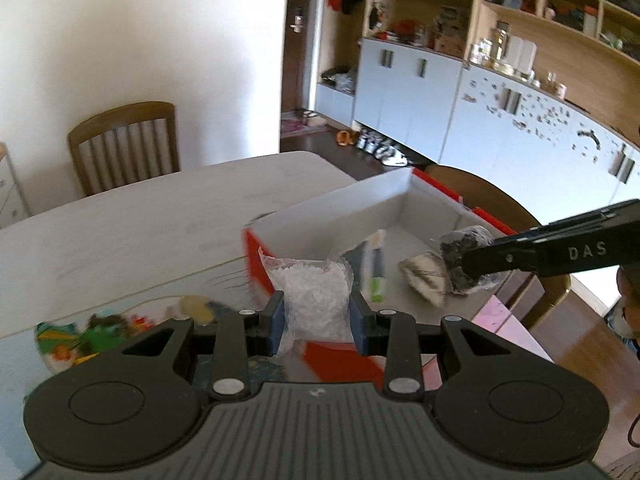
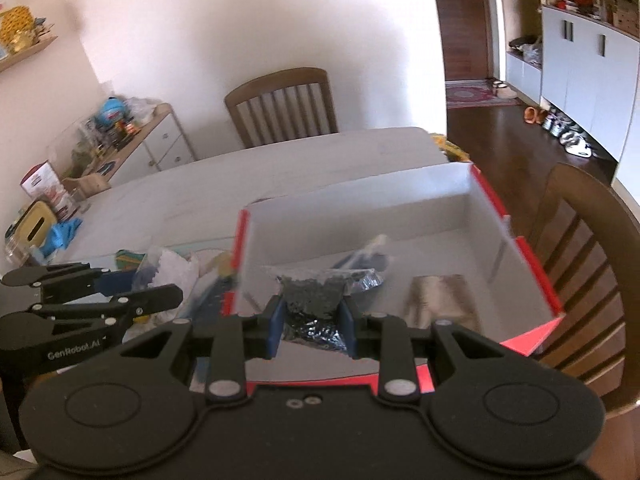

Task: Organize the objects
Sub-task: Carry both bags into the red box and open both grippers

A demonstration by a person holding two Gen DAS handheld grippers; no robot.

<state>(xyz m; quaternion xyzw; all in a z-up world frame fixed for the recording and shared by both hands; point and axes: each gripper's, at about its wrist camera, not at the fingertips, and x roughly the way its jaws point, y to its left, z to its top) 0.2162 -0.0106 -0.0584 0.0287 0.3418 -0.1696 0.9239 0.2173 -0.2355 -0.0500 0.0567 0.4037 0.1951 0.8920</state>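
Your pale grey-white dining table fills both views, with a slatted brown wooden chair at its far side. On its right part sits the open red cardboard box with white inner walls.

Inside that box you have a flat tan and grey patterned packet to the right and a dark blue and white pouch farther in. The left wrist view adds a green and white stick-shaped pack lying on the box floor.

Your left gripper is narrowed onto a clear plastic bag of white granules, its blue pads pressing both sides; the bag hangs at the near left red corner of the box. Your right gripper is clamped on a clear bag of dark grey granules, held over the near part of the box interior.

From the left wrist you see the right gripper from the side, its bag just beside the patterned packet. Only the right wrist shows the heap of mixed small bags on the table left of the box, near your left gripper.
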